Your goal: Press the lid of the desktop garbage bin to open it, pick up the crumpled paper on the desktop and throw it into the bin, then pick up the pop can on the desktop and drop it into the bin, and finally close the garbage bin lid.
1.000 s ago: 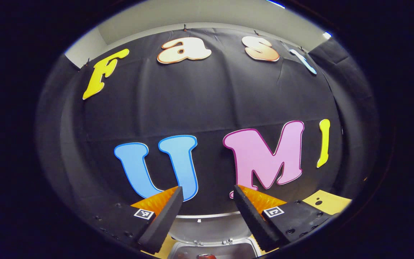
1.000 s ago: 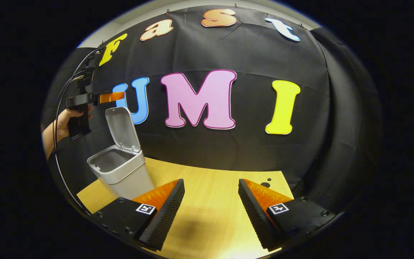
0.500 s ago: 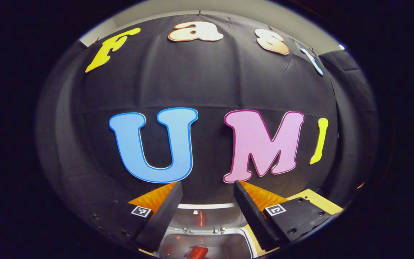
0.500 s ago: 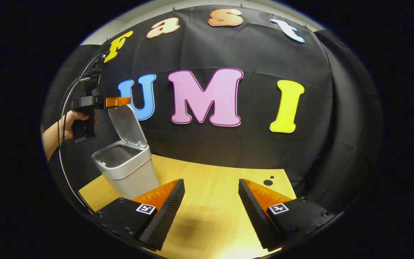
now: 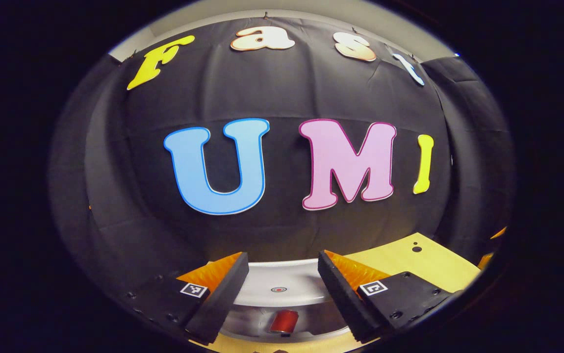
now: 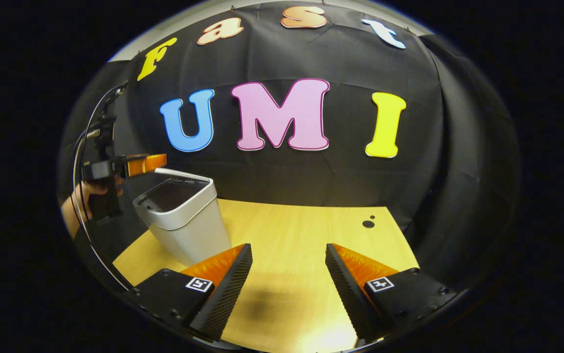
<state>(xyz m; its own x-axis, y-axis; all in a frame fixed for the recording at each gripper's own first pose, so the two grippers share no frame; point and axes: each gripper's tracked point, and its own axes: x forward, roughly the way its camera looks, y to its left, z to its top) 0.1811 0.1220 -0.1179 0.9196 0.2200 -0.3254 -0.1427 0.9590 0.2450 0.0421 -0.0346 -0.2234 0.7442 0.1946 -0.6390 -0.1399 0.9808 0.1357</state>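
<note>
Looking into the bin: your left gripper view shows a red cylindrical pop can (image 5: pixel 284 321) lying on its side inside the pale grey plastic desktop garbage bin (image 6: pixel 184 220), seen through the gap beneath the lid.
Lid: the bin's white lid (image 5: pixel 282 289) is tilted low over the opening, nearly down but still ajar; a small red-ringed spot marks its surface in the left gripper view.
Crumpled paper: you cannot tell from these views whether it sits in the bin.
Left gripper: your left gripper (image 5: pixel 282 289) is just above the lid, its fingers spread apart and holding nothing; in the right gripper view the same gripper (image 6: pixel 147 163) reaches level over the lid's raised edge.
Left hand: your hand (image 6: pixel 93 189) grips the handle behind the bin, with a black cable looping upward.
Right gripper: your right gripper (image 6: pixel 289 284) hovers over the bare yellow wooden desktop (image 6: pixel 301 230), fingers wide apart and empty, well apart from the bin.
Bin position: it stands near the desktop's far left corner, close to the black cloth wall.
</note>
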